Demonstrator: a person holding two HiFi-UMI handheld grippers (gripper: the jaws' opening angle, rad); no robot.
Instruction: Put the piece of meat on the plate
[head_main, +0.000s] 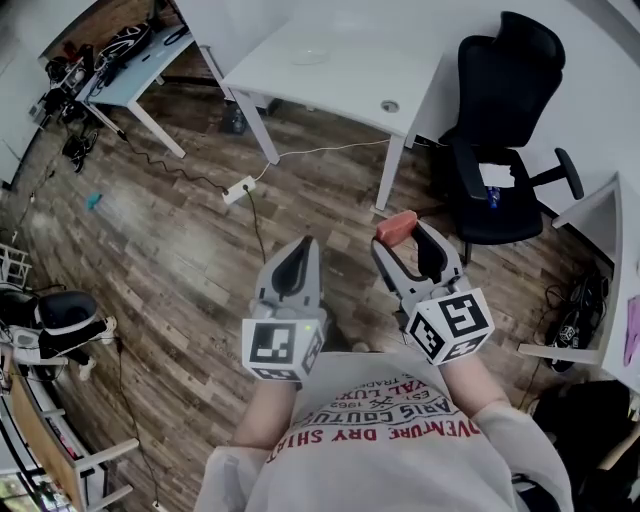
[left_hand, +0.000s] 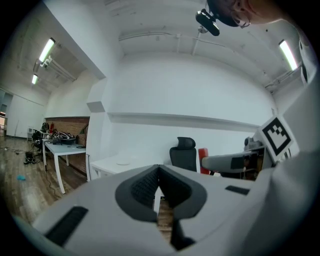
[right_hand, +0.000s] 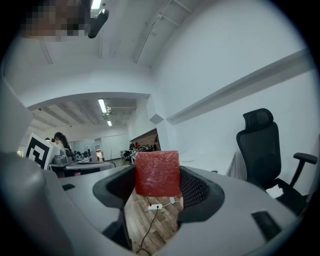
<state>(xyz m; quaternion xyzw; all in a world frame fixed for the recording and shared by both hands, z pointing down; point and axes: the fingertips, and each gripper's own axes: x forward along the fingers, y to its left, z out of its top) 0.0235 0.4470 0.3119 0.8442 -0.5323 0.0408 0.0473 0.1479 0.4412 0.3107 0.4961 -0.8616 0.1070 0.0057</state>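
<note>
A red, blocky piece of meat (head_main: 396, 227) sits between the tips of my right gripper (head_main: 403, 236), which is shut on it and held level above the wooden floor. In the right gripper view the meat (right_hand: 157, 173) fills the gap between the two dark pads. My left gripper (head_main: 302, 250) hangs beside it to the left, jaws shut with nothing between them; its tips (left_hand: 159, 169) meet in the left gripper view. A white plate (head_main: 310, 57) lies on the white table (head_main: 350, 85) ahead, and shows small as the plate (left_hand: 122, 162) in the left gripper view.
A black office chair (head_main: 500, 120) stands right of the white table. A white power strip (head_main: 238, 190) with cables lies on the floor. A light blue table (head_main: 135, 72) with clutter stands at far left, and another desk edge (head_main: 610, 250) at right.
</note>
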